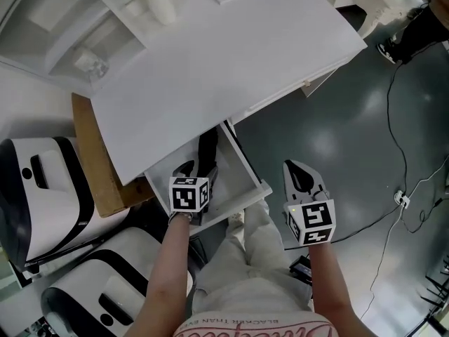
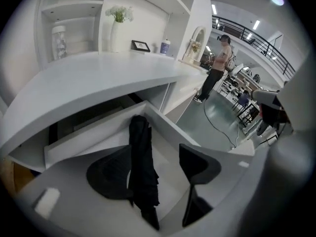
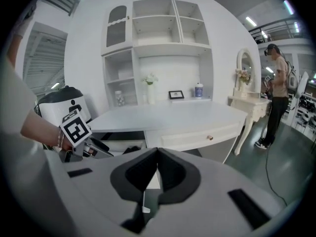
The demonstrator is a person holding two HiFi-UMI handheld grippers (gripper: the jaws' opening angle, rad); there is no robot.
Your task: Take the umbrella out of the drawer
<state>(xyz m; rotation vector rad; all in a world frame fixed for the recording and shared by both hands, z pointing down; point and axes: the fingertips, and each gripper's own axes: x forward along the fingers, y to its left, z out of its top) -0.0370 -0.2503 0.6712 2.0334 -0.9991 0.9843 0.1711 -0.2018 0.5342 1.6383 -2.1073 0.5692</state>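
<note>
At the left of the head view, a brown board (image 1: 98, 163) leans beside the white tabletop (image 1: 224, 69). Below the tabletop's edge, near the frame's centre, the drawer (image 1: 233, 187) stands pulled out. The black folded umbrella (image 1: 207, 152) lies inside it, running lengthwise from the back toward the front.

The left gripper (image 2: 157, 157) reaches down into the drawer. Its fingers (image 2: 108, 174) are apart, with the umbrella between them. In the left gripper view the umbrella rests against the left finger, and a gap shows bare drawer floor before the right one.

Further right, the right gripper (image 3: 157, 154) is held over the grey floor (image 1: 337, 132), outside the drawer and apart from it. Its fingers are pressed together with nothing between them. A thin cable (image 1: 401, 156) trails across the floor at the right of the frame. In the right gripper view a person (image 3: 279, 90) stands at the far right.
</note>
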